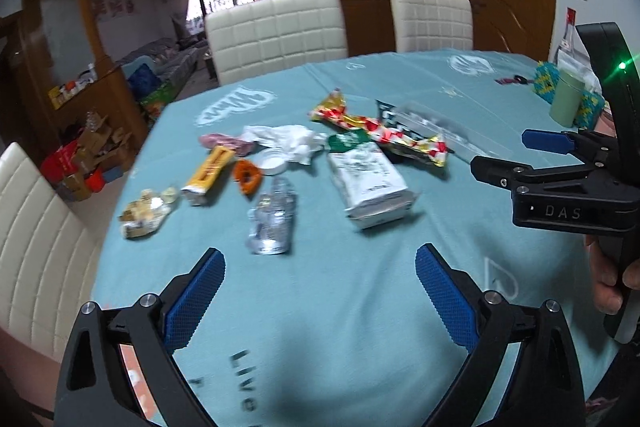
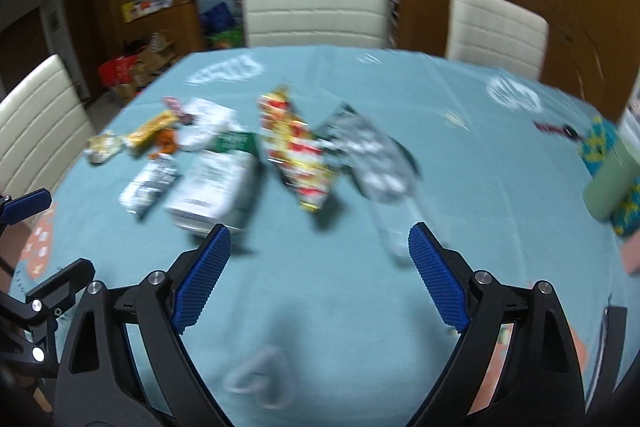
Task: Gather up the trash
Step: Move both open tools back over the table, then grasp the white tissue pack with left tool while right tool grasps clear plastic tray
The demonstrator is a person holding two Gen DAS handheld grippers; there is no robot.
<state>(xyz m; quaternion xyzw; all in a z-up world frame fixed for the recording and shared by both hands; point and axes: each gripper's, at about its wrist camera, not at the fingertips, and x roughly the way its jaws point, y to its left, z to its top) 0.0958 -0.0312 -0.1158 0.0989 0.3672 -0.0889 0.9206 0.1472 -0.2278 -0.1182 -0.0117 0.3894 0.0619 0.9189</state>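
Observation:
Trash lies across the middle of the teal tablecloth [image 1: 340, 307]: a crushed clear bottle [image 1: 274, 217], a white-and-green bag [image 1: 370, 183], a red-and-yellow wrapper [image 1: 380, 129], a yellow bar wrapper [image 1: 210, 169], crumpled tissue [image 1: 286, 139] and a clear plastic tray [image 1: 440, 131]. My left gripper [image 1: 320, 291] is open and empty, short of the bottle. My right gripper [image 2: 320, 267] is open and empty, short of the white-and-green bag [image 2: 216, 183], the red-and-yellow wrapper [image 2: 300, 155] and the clear tray [image 2: 380, 163]. It also shows at the right of the left wrist view [image 1: 500, 155].
A pale green cup [image 1: 566, 97] and a patterned blue box [image 1: 546, 81] stand at the table's right edge. Cream chairs [image 1: 276, 31] line the far side, and another [image 1: 36, 239] stands on the left. Boxes clutter the floor [image 1: 88, 155] beyond the left edge.

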